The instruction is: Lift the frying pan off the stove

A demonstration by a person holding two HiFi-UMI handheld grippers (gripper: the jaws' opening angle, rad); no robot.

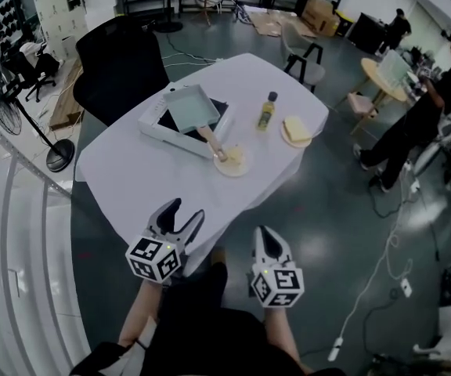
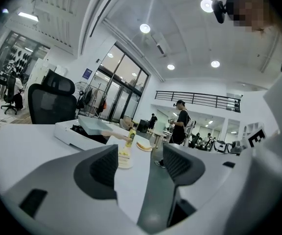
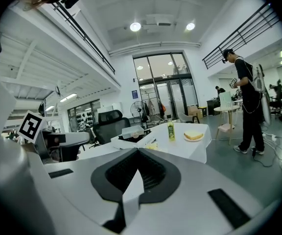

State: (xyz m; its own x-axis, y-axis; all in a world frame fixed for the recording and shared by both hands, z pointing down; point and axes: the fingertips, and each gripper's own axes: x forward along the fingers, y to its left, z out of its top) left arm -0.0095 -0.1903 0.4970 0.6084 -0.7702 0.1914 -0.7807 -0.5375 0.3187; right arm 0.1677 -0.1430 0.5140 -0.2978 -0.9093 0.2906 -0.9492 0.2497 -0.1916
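— What did the white-clothed table (image 1: pixel 131 175) carry?
— A flat white stove (image 1: pixel 152 124) at the left, a bottle (image 1: pixel 267 112) to its right, a near plate (image 1: pixel 233 163) by the stove's corner, and a second plate (image 1: pixel 296 134) just beyond the bottle.

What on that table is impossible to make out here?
- Bottle label: too small in every view.
- Food on near plate and far plate: too small, head view.
- Stove top: mostly hidden under the pan, head view.
- Pan's inside: hidden by its wall, gripper views.

The frying pan (image 1: pixel 190 105) was pale grey-blue, the stove (image 1: pixel 171 136) white with a black top, the bottle (image 1: pixel 266 115) yellow.
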